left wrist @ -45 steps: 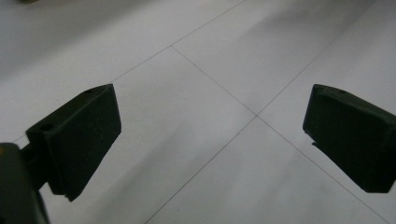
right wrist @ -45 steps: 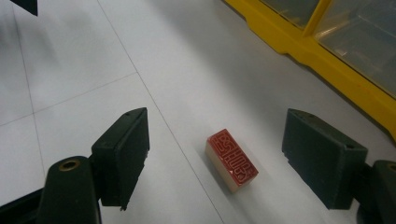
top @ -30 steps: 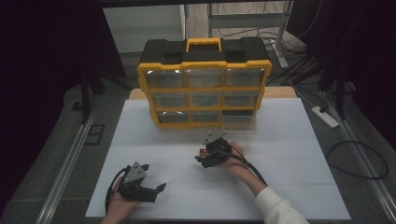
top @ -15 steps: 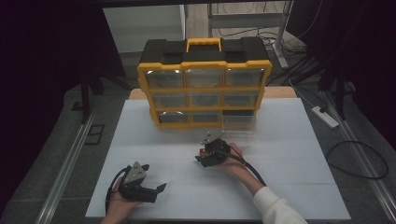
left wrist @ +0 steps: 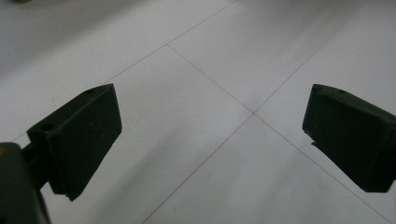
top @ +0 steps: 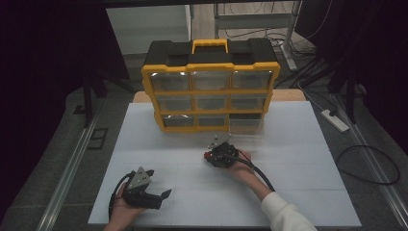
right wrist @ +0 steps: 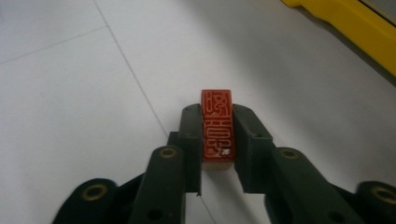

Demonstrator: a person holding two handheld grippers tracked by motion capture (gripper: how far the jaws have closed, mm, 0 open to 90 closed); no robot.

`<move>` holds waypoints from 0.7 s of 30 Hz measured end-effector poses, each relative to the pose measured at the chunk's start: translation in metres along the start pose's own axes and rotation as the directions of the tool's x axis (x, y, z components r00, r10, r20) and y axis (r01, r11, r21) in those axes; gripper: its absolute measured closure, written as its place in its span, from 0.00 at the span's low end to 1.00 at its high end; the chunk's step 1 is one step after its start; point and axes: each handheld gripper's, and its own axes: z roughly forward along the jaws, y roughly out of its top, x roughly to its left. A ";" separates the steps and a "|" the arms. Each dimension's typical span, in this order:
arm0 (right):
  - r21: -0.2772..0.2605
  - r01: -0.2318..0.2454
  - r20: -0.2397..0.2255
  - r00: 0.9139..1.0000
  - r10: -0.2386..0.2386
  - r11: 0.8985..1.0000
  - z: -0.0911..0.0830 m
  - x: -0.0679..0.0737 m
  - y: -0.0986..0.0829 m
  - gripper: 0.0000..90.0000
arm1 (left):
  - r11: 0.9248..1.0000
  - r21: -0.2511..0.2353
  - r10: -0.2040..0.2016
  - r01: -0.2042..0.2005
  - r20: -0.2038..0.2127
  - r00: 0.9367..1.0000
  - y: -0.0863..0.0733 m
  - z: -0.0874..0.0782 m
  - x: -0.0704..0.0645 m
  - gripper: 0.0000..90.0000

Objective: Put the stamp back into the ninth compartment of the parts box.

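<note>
Clamped between the right gripper's (right wrist: pixel 217 140) jaws, a red carved seal stamp (right wrist: pixel 216 130) hovers near the yellow drawer organizer (top: pixel 210 86); its narrow faces could slip sideways if the squeeze slackens. Left gripper (left wrist: pixel 210 140) idles agape over the white table (top: pixel 298 159).

One yellow-and-black organizer case (top: pixel 210 86) stands on one white table (top: pixel 298 159). Its front holds nine clear drawers in three rows of three; one of them, the drawer (top: pixel 247 126) at the bottom right, is pulled out. One yellow handle (top: pixel 209 45) sits on top of the case. There are two grippers: the left gripper (top: pixel 159 196) and the right gripper (top: pixel 210 156). One red carved seal block (right wrist: pixel 216 125) is present. One white power strip (top: pixel 335 120) lies on the floor.
</note>
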 end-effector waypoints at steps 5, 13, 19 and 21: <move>-0.001 0.024 -0.010 1.000 -0.024 1.000 -0.002 0.002 0.002 0.83 | 1.000 -0.001 0.001 -0.001 0.000 1.000 0.000 0.000 0.000 0.05; -0.076 0.041 -0.001 0.999 -0.041 0.996 -0.020 0.005 0.011 0.83 | 1.000 0.003 0.003 -0.003 0.000 1.000 0.000 0.000 0.000 0.05; -0.125 0.027 -0.007 1.000 -0.028 0.992 -0.033 0.004 0.016 0.83 | 1.000 0.003 0.001 -0.001 -0.001 1.000 0.000 0.001 0.000 0.05; -0.134 0.023 -0.007 1.000 -0.024 0.991 -0.037 0.004 0.017 0.83 | 1.000 0.003 0.001 -0.001 -0.001 1.000 0.000 0.001 0.000 0.05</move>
